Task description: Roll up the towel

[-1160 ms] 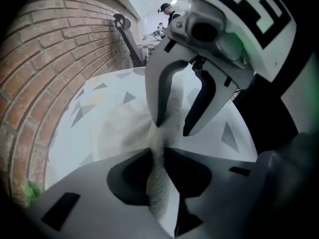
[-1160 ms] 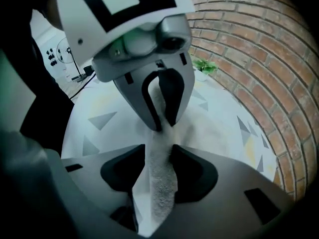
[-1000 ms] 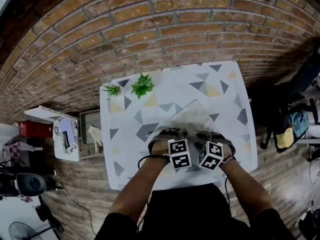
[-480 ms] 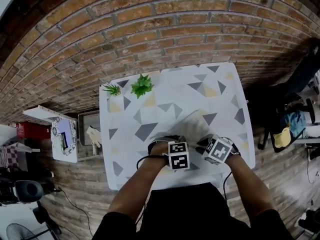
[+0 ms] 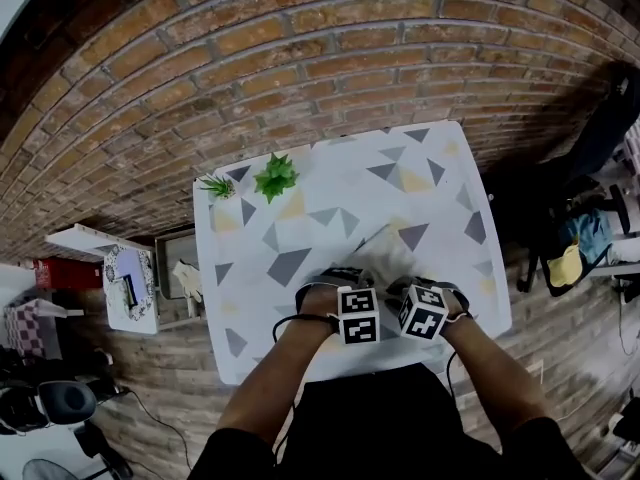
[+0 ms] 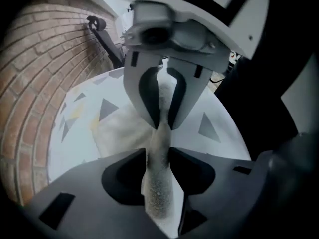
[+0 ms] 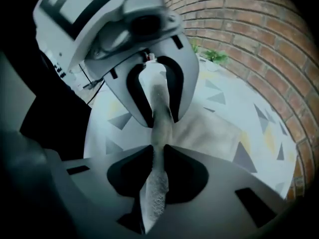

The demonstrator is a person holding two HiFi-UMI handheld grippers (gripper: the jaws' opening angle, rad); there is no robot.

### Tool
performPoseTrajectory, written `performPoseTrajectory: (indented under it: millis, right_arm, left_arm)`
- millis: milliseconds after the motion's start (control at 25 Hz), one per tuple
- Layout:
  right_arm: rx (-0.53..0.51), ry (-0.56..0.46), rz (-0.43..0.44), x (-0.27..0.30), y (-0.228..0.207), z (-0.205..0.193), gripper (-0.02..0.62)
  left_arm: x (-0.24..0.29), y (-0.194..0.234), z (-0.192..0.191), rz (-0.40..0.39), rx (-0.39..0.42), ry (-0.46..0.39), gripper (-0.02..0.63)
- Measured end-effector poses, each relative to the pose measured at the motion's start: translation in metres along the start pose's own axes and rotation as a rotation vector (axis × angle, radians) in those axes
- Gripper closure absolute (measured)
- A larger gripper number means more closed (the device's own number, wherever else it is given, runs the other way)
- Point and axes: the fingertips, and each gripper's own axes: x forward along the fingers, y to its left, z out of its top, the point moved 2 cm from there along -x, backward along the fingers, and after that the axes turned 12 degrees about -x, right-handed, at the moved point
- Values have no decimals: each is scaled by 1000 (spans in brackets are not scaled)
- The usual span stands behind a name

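The pale grey towel point(image 5: 383, 255) lies on the white table point(image 5: 300, 208) with grey and yellow triangles, its near end bunched under both grippers. My left gripper point(image 5: 340, 278) points steeply down at the towel's near left edge. In the left gripper view a fold of towel point(image 6: 158, 183) runs up between the jaws of this gripper point(image 6: 162, 126), which pinch it while opening. My right gripper point(image 5: 405, 288) stands close beside it on the right. It point(image 7: 159, 119) also grips a fold of towel point(image 7: 155, 193), its jaws opening slightly. The flat rest of the towel point(image 7: 209, 131) lies beyond.
Two small green potted plants point(image 5: 277, 175) point(image 5: 217, 183) stand at the table's far left corner against the brick wall point(image 5: 300, 58). A low shelf with clutter point(image 5: 130, 278) sits left of the table, and a dark chair with bags point(image 5: 580, 238) on the right.
The spread part of the towel has shrunk toward the person. The right gripper swung out to the right and came back beside the left one.
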Motion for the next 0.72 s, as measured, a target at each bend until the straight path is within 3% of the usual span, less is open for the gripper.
performPoseTrajectory:
  millis: [160, 400, 560, 720]
  right_arm:
    - [127, -63, 90, -2, -13, 0, 518]
    - [149, -93, 109, -7, -27, 1, 503]
    - [91, -91, 3, -17, -34, 1, 443]
    - [17, -97, -105, -30, -33, 4, 423]
  left_arm:
    - [-7, -5, 7, 85, 76, -22, 433]
    - [2, 1, 5, 98, 62, -22, 431]
    - [12, 14, 5, 90, 34, -14, 433]
    - [15, 23, 9, 64, 7, -20, 433]
